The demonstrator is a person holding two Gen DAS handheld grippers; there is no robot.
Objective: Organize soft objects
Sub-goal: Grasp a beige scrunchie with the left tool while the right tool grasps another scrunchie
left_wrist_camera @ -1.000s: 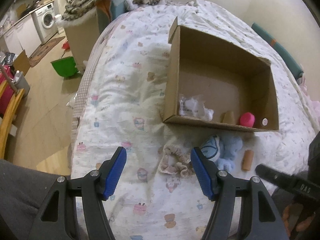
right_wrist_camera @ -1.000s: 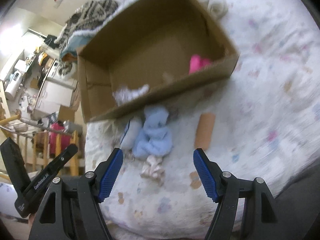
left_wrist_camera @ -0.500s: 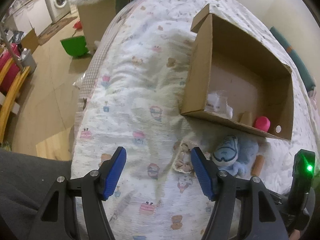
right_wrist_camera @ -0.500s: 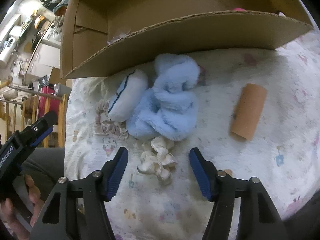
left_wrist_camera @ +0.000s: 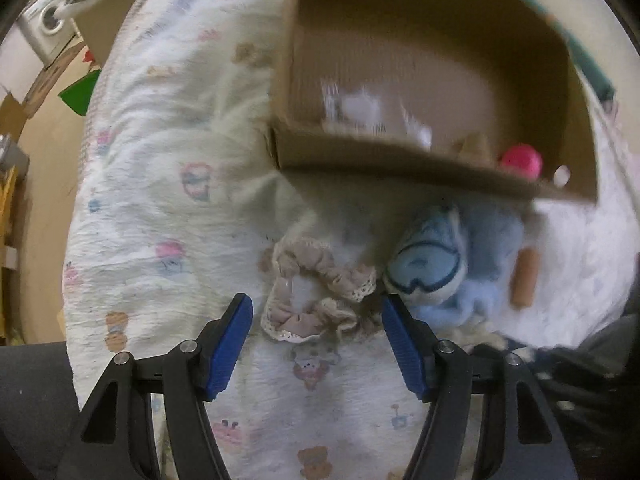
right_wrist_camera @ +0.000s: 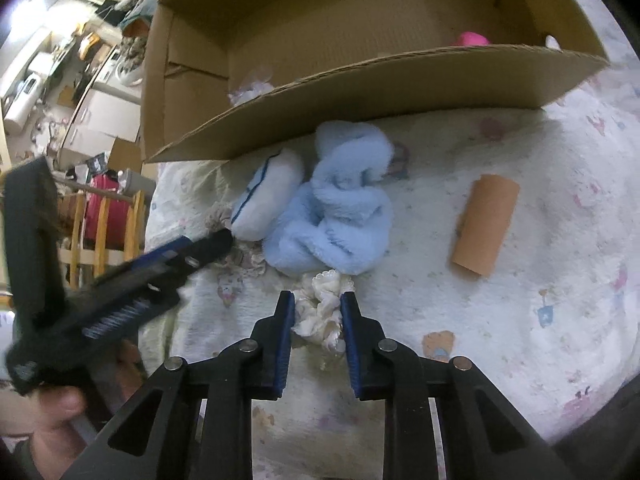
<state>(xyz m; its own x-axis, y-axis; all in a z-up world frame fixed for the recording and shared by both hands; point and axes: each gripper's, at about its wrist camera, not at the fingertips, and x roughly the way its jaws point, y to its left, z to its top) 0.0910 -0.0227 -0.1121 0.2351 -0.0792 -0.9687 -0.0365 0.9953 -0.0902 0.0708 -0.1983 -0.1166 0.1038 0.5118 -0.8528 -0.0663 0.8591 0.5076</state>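
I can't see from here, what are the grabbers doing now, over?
Right tool closing on white scrunchie. Left tool open over beige scrunchie. Blue plush close by, box beyond.

Blue plush point(right_wrist_camera: 336, 208) and box wall point(right_wrist_camera: 380, 92) crowd the cream scrunchie point(right_wrist_camera: 320, 312).

The cardboard box point(right_wrist_camera: 360, 80) is matt brown with a corrugated cut edge. The quilt point(right_wrist_camera: 540, 240) is soft crinkled cotton with faded prints. The blue plush toy point(right_wrist_camera: 344, 216) looks fleecy and fuzzy; the cream scrunchie point(right_wrist_camera: 320, 312) and the beige scrunchie point(left_wrist_camera: 312, 300) are gathered cloth, the beige one lace-trimmed. The cardboard tube point(right_wrist_camera: 486, 228) is smooth and matt. Each claw has matt black plastic arms, ribbed blue pads point(right_wrist_camera: 286, 336) and shiny metal rivets.
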